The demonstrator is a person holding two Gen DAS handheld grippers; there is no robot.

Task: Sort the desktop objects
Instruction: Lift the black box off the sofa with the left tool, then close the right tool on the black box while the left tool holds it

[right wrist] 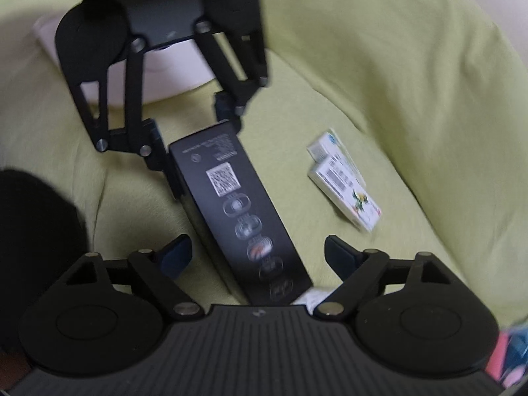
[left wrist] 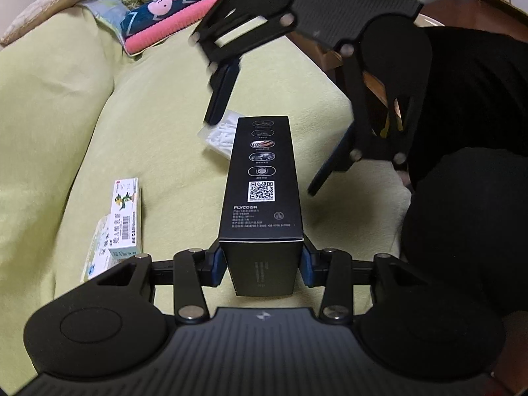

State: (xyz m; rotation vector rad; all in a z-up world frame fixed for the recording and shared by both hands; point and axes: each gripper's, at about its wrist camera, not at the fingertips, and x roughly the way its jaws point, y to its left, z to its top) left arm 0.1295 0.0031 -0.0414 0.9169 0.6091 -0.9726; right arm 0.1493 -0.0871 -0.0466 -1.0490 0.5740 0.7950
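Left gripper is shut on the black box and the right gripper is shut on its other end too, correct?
Not quite. The left gripper is shut on the black box, but the right gripper is open, fingers spread either side of the box's far end, as the right wrist view shows.

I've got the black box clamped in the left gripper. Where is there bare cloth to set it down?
The green cloth is bare left of the black box, between the folded towels and the small cartons. It is crowded ahead: the cotton swab box lies under the open right gripper.

Matt black cardboard box (left wrist: 262,178) on soft, slightly fuzzy yellow-green cloth (left wrist: 158,125).
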